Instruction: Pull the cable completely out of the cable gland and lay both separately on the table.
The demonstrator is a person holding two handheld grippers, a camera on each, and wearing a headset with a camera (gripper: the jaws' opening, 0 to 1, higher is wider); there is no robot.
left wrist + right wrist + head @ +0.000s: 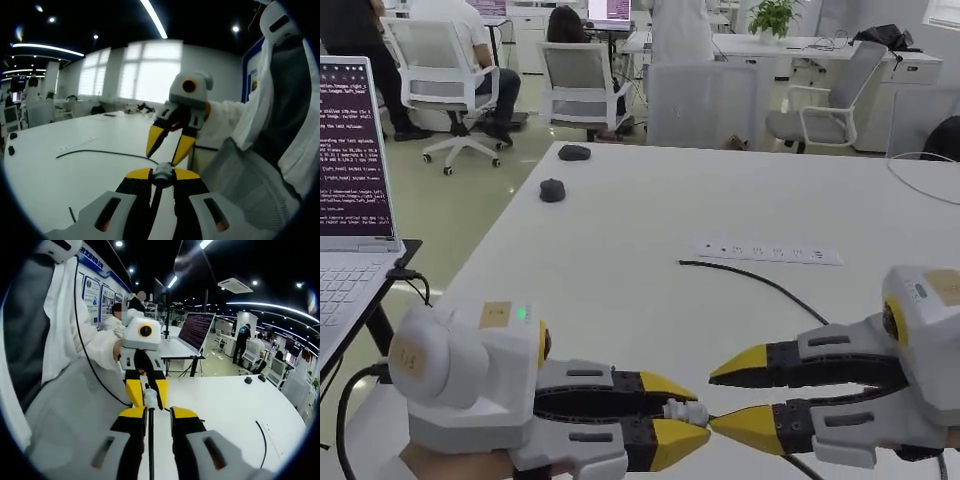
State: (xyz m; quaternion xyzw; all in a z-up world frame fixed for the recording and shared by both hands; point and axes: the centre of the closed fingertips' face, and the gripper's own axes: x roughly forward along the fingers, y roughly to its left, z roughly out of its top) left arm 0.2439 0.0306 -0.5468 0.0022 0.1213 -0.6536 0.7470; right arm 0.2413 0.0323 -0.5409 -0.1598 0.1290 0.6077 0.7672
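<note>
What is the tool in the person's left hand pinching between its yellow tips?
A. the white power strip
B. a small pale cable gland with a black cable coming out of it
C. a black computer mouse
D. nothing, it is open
B: the left gripper has its jaws closed on the cable gland, and the black cable runs from it between the open jaws of the right gripper.

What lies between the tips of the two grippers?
The small white cable gland, clamped by the left gripper, in the head view; its thin black cable enters the open right gripper.
</note>
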